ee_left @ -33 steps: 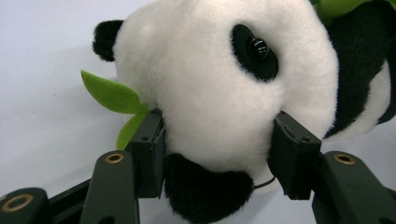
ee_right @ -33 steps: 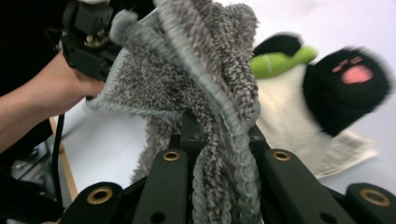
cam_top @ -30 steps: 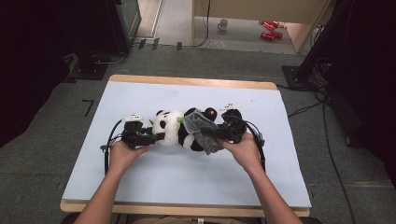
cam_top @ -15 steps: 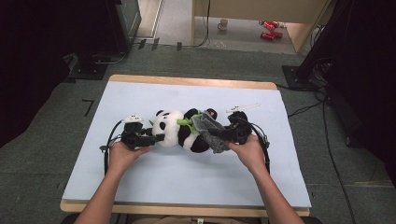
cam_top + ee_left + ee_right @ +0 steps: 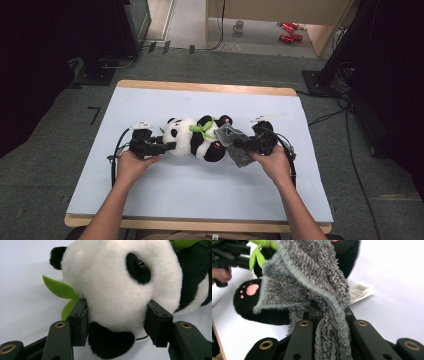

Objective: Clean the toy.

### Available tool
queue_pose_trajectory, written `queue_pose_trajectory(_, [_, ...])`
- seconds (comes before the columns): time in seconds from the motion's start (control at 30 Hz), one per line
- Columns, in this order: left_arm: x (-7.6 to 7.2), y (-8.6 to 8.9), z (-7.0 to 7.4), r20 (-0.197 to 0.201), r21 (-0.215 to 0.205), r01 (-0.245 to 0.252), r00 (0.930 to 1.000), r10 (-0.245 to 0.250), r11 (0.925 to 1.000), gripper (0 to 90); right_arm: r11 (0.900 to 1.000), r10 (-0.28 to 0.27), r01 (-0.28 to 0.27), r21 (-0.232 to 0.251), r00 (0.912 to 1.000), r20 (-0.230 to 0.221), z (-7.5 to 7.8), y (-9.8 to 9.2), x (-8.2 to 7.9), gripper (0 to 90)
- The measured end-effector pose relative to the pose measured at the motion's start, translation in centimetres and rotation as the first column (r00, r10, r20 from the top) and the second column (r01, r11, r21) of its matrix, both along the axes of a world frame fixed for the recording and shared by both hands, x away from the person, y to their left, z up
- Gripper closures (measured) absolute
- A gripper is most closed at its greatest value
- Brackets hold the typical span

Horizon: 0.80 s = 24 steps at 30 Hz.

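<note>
**Basically: panda pinned, cloth going over it**

So the panda [image 5: 196,139] is lying on its back in the middle of the table [image 5: 150,200], head toward the person's left. The left gripper [image 5: 167,146] has its jaws clamped on the head; in the left gripper view the pads [image 5: 79,320] dig into the white fur on both sides, right by a green leaf [image 5: 58,288]. The right gripper [image 5: 239,145] has its jaws pinched tight on a bunched grey cloth [image 5: 233,144], which drapes against the panda's legs and touches one paw [image 5: 249,290].

Looks like the step here is wiping or covering the toy with the cloth while the other hand holds it steady. Next move probably means dragging the cloth across the belly without losing the pinch, and keeping the head grip firm so the panda doesn't roll. A paper tag [image 5: 360,291] lies on the table just past the cloth, so it might snag.
</note>
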<state>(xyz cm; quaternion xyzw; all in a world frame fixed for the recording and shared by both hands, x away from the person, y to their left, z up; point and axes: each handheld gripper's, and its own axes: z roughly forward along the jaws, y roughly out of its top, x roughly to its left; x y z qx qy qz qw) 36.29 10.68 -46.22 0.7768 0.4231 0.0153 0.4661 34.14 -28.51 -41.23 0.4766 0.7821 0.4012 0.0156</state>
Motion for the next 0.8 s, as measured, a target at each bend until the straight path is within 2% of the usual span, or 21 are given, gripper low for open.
queue_pose_trajectory(0.17, [-0.1, -0.4, 0.4, -0.023, 0.004, -0.007, 0.9997, 0.008, 1.0, 47.7, 0.997, -0.025, 0.021, 0.071, 0.9982, 0.055, 2.8, -0.8, -0.7, 78.8])
queue_pose_trajectory(0.27, [-0.5, -1.1, 0.6, -0.036, 0.004, -0.015, 0.9993, 0.015, 0.9999, 47.9, 0.994, -0.002, -0.008, 0.107, 0.9957, 0.093, 4.4, 0.0, -1.3, 78.8])
queue_pose_trajectory(0.37, [-1.0, -1.7, 0.7, -0.048, -0.001, -0.018, 0.9987, 0.018, 0.9998, 47.8, 0.99, 0.047, -0.06, 0.124, 0.9933, 0.105, 5.0, 1.5, -1.9, 78.8])
queue_pose_trajectory(0.47, [-1.6, -2.1, 0.7, -0.035, 0.013, -0.023, 0.9991, 0.023, 0.9997, 47.1, 0.987, 0.091, -0.103, 0.124, 0.9913, 0.095, 4.8, 3.3, -2.6, 78.8])
queue_pose_trajectory(0.53, [-1.7, -2.1, 0.7, -0.027, 0.024, -0.018, 0.9995, 0.019, 0.9995, 46.2, 0.986, 0.12, -0.129, 0.108, 0.9894, 0.082, 4.2, 4.4, -3.1, 78.8])
queue_pose_trajectory(0.6, [-1.6, -2.0, 0.7, -0.028, 0.017, -0.015, 0.9995, 0.015, 0.9998, 45.7, 0.985, 0.147, -0.152, 0.086, 0.9871, 0.064, 3.5, 5.1, -3.4, 78.7])
queue_pose_trajectory(0.73, [-1.4, -1.8, 0.6, -0.023, 0.008, -0.013, 0.9997, 0.013, 0.9999, 45.3, 0.982, 0.18, -0.18, 0.063, 0.9836, -0.005, 2.0, 5.5, -3.7, 78.7])
queue_pose_trajectory(0.8, [-1.4, -1.9, 0.6, -0.011, 0.014, -0.009, 0.9999, 0.009, 0.9999, 44.8, 0.982, 0.182, -0.181, 0.06, 0.9833, -0.008, 1.7, 5.3, -3.6, 78.8])
